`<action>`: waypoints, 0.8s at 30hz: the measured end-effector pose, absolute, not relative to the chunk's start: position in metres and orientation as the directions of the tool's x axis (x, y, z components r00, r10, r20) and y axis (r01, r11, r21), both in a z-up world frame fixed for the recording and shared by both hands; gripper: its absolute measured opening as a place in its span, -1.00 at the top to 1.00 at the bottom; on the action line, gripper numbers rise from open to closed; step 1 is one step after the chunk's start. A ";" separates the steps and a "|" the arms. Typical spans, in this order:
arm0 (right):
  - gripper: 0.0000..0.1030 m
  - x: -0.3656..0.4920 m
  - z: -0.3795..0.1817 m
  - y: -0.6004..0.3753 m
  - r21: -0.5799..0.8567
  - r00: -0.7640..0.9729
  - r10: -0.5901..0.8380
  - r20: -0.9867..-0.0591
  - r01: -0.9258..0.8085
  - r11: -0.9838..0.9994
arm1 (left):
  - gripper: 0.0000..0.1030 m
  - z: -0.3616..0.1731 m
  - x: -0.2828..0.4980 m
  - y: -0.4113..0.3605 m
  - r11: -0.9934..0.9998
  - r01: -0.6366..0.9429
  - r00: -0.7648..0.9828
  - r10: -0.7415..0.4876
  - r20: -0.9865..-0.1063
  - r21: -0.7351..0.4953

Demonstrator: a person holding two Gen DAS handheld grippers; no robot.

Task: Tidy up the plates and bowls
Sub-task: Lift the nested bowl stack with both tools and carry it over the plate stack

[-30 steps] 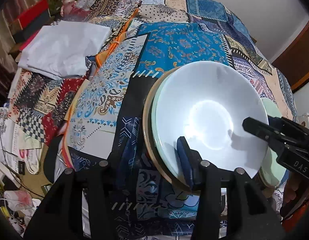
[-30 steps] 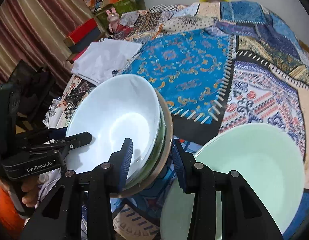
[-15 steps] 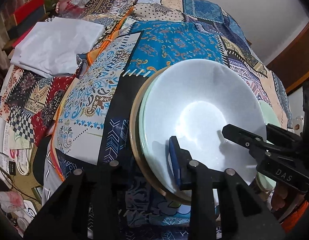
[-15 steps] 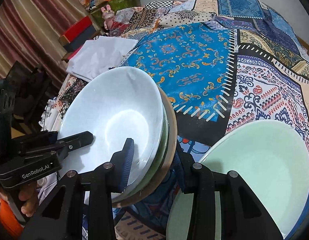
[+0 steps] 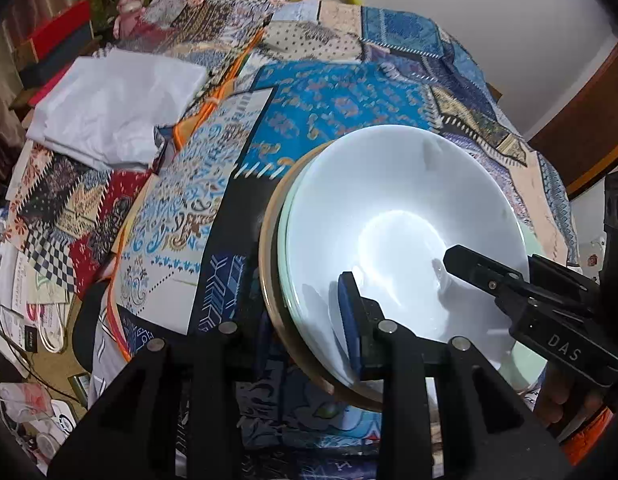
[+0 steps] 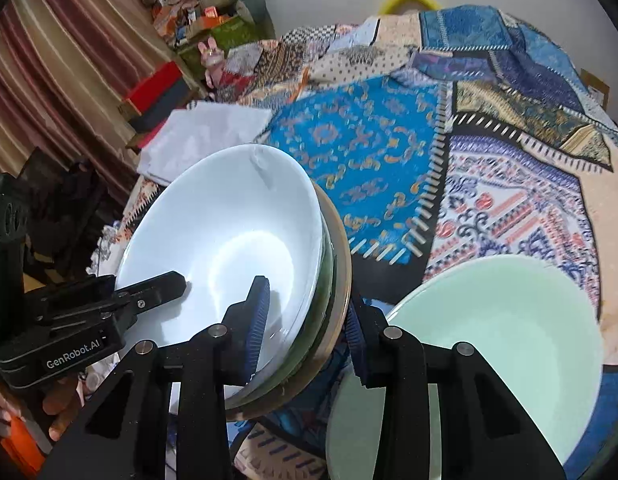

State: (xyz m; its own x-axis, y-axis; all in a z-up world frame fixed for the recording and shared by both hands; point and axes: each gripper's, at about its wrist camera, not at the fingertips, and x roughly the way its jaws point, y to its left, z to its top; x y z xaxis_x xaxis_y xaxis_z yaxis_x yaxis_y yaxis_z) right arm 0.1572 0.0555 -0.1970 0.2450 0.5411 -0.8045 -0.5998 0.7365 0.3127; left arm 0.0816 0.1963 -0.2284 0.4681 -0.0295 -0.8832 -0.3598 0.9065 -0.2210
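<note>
Both grippers clamp 1 stack of dishes over the patchwork cloth point(image 5: 341, 112).

Left gripper point(image 5: 305, 320) narrowed on the stack's left rim; white bowl point(image 5: 389, 208) sits on top of the tan plate point(image 6: 343, 240). Right gripper point(image 6: 309, 320) nearly closed across the opposite rim. Best kept level, both hands moving together. Green bowl point(image 6: 509, 320) rests just right of it.

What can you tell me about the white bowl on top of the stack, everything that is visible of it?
The white bowl is wide, shallow, glossy like ceramic or glass, with a bright glare in its well. It is empty and tilted. It sits nested on a greenish dish and a tan plate under it. The right gripper clamps the stack's rim on one side, the left gripper on the other, each with one finger inside the bowl.
</note>
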 end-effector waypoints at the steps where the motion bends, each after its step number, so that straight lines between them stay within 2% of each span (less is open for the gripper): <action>1: 0.36 0.157 -0.192 0.052 0.312 0.254 0.544 -0.800 -0.599 0.738 | 0.40 -0.224 0.082 0.194 0.909 -0.355 0.475 -0.025 -0.879 -0.218; 11: 0.36 0.153 -0.152 0.014 0.292 0.351 0.555 -0.754 -0.578 0.762 | 0.40 -0.178 0.089 0.163 0.934 -0.293 0.531 -0.018 -0.847 -0.204; 24: 0.36 0.146 -0.135 -0.040 0.277 0.420 0.532 -0.735 -0.531 0.801 | 0.40 -0.149 0.095 0.108 0.960 -0.205 0.560 -0.043 -0.828 -0.189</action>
State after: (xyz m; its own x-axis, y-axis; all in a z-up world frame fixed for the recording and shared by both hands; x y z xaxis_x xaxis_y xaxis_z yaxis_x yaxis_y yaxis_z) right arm 0.1461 -0.0396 -0.1348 0.4200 0.5322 -0.7351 -0.5308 0.8011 0.2767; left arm 0.0953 0.1077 -0.1490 0.5597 -0.0428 -0.8276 -0.2054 0.9603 -0.1886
